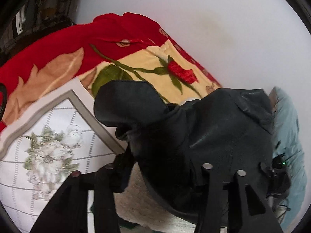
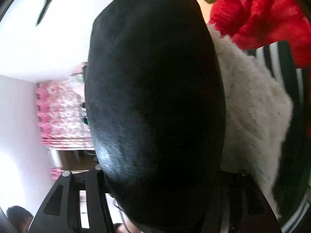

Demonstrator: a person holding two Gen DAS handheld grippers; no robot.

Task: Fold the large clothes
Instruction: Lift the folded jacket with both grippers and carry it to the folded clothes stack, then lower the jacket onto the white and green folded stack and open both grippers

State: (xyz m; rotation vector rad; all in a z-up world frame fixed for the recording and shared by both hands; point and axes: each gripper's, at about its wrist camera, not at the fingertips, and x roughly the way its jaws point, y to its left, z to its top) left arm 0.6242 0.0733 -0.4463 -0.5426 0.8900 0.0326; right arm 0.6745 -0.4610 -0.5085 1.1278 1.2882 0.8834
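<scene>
A black leather-like jacket point(image 1: 204, 132) with pale fleece lining point(image 1: 136, 200) hangs between my left gripper's point(image 1: 157, 174) fingers, lifted above the bed; the jaws stand close on its fabric. One dark sleeve or flap point(image 1: 130, 104) sticks out to the left. In the right wrist view the same black jacket point(image 2: 153, 97) fills the middle and hides my right gripper's point(image 2: 159, 176) fingertips; its fleece lining point(image 2: 252, 120) hangs to the right.
A red and cream rose-print blanket point(image 1: 108, 58) lies on the bed beside a white floral pillow point(image 1: 48, 151). A blue-grey cloth point(image 1: 289, 136) is at the right. Pink floral curtains point(image 2: 60, 116) and a white wall point(image 2: 17, 116) show on the left.
</scene>
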